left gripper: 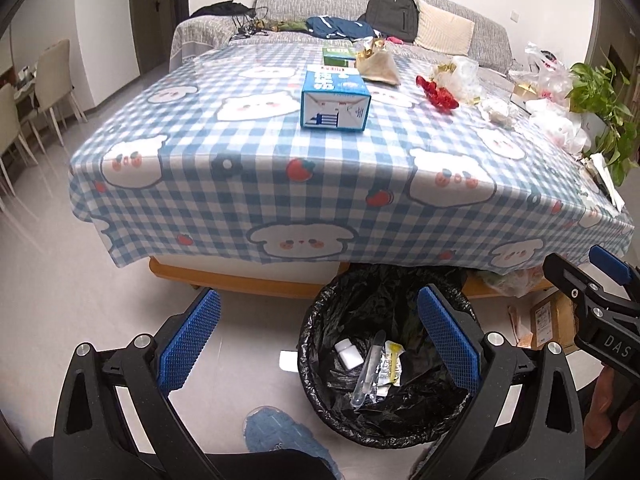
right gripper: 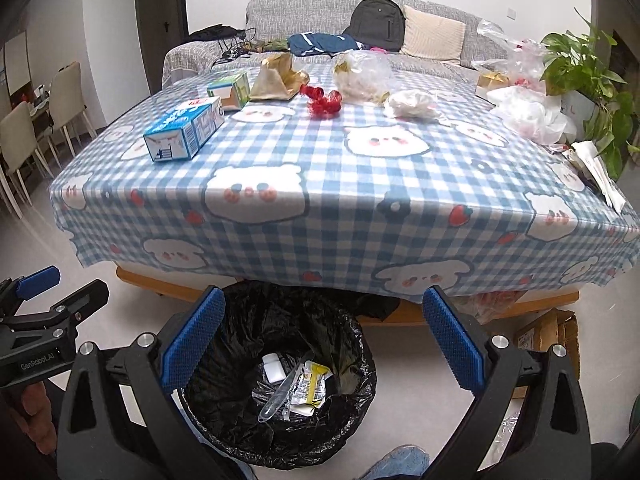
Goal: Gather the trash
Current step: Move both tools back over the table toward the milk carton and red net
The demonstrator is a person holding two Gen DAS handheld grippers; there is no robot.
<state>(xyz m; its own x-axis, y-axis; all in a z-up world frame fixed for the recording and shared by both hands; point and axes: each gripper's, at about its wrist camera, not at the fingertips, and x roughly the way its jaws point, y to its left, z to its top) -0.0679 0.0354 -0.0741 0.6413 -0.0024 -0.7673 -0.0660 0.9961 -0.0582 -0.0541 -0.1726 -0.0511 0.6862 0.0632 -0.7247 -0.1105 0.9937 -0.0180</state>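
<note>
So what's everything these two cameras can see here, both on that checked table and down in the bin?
blue milk carton: 1, blue and white, lying on table, left part
green carton: 1, green and white, behind the blue one
beige pouch: 1, tan, far side of table
red wrapper: 1, shiny red, table middle
clear plastic bags: several, far and right side
white crumpled paper: 1, right of red wrapper
potted plant: 1, green, right corner
tablecloth: 1, blue-white check
trash bin: 1, black liner, on floor; holds white bottle, clear spoon, yellow sachet
sofa: 1, grey, behind
left gripper: blue pads, open
right gripper: blue pads, open
</note>
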